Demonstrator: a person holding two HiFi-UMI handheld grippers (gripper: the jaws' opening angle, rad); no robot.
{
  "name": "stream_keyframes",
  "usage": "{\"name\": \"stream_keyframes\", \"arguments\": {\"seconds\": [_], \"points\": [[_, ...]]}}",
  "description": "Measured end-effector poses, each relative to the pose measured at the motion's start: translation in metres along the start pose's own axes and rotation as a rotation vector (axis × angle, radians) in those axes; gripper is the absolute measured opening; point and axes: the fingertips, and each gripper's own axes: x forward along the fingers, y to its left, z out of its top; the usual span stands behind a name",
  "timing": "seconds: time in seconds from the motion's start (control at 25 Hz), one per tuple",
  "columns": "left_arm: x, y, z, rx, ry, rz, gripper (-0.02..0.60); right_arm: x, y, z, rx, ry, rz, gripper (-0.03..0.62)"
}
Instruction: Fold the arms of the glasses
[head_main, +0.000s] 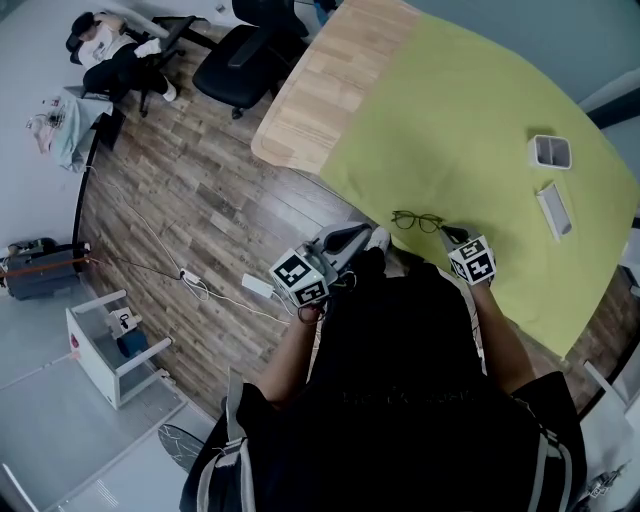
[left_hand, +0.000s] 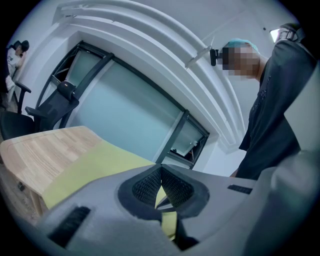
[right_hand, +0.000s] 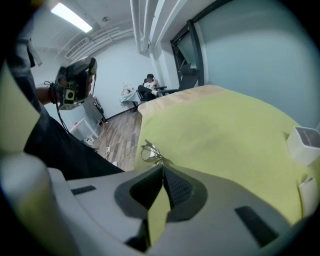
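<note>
The glasses (head_main: 417, 221), thin and dark-framed, lie on the yellow-green cloth (head_main: 470, 110) near its front edge. In the right gripper view the glasses (right_hand: 150, 152) sit just beyond the jaw tips. My right gripper (head_main: 446, 234) is at their right end, its jaws closed tip to tip (right_hand: 162, 168). Whether a temple tip is pinched between them is not visible. My left gripper (head_main: 374, 238) hovers just left of the glasses, off the cloth's edge. It is shut and empty (left_hand: 160, 171), pointing up across the table.
A small white box (head_main: 550, 151) and a flat white case (head_main: 554, 209) rest on the cloth to the right. The bare wooden tabletop (head_main: 330, 80) extends left, with office chairs (head_main: 240, 60) beyond. A white shelf unit (head_main: 115, 345) and cables are on the floor.
</note>
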Motion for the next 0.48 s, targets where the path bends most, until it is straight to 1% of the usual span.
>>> {"name": "stream_keyframes", "arguments": {"seconds": [0.2,0.32,0.48], "points": [[0.005,-0.002,-0.002,0.002,0.003,-0.015,0.018,-0.022,0.008,0.022,0.005,-0.127,0.013,0.031],[0.009,-0.004,-0.004,0.008,0.004,-0.03,0.018,-0.035,0.012,0.036,0.029,-0.205,0.032,0.031],[0.011,-0.009,0.004,-0.008,-0.01,-0.032,0.018,-0.053,0.017,0.051,0.042,-0.279,0.044,0.031]]}}
